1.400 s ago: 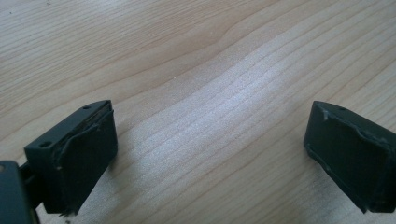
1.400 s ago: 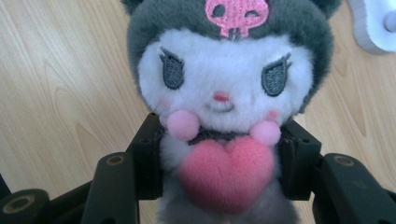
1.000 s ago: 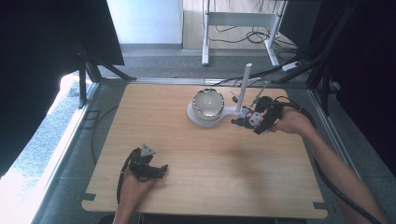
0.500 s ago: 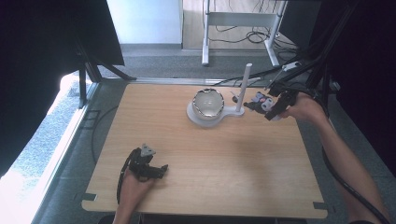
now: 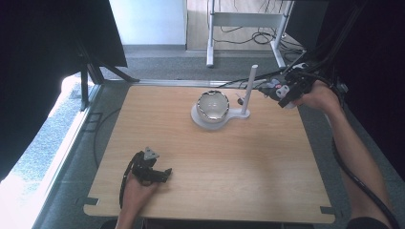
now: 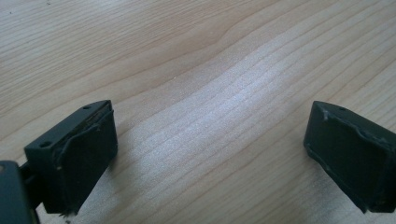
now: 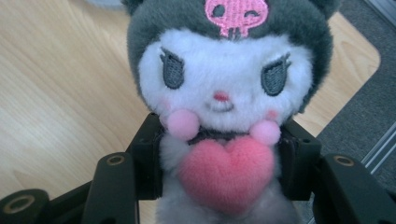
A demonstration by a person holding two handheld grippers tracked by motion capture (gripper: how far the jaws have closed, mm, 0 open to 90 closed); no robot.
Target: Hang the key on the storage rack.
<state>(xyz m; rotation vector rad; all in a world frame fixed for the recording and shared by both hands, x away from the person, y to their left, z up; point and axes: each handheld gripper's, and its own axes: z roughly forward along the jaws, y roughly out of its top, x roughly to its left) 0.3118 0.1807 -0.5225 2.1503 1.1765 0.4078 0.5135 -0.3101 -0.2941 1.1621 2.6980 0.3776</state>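
Clamped between the jaws of the right gripper [image 5: 279, 90], a plush toy [image 7: 224, 140] is held above the table's far right corner; next, lowering toward the bowl [image 5: 213, 106] seems called for, while the left gripper [image 6: 205, 154] rests open on the table [image 5: 239, 162]

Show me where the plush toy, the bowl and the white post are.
plush toy [image 7: 223, 100]: right gripper view, on its white face.
bowl [image 5: 213, 106]: high view, on its inside.
white post [image 5: 249, 90]: high view, on its shaft.
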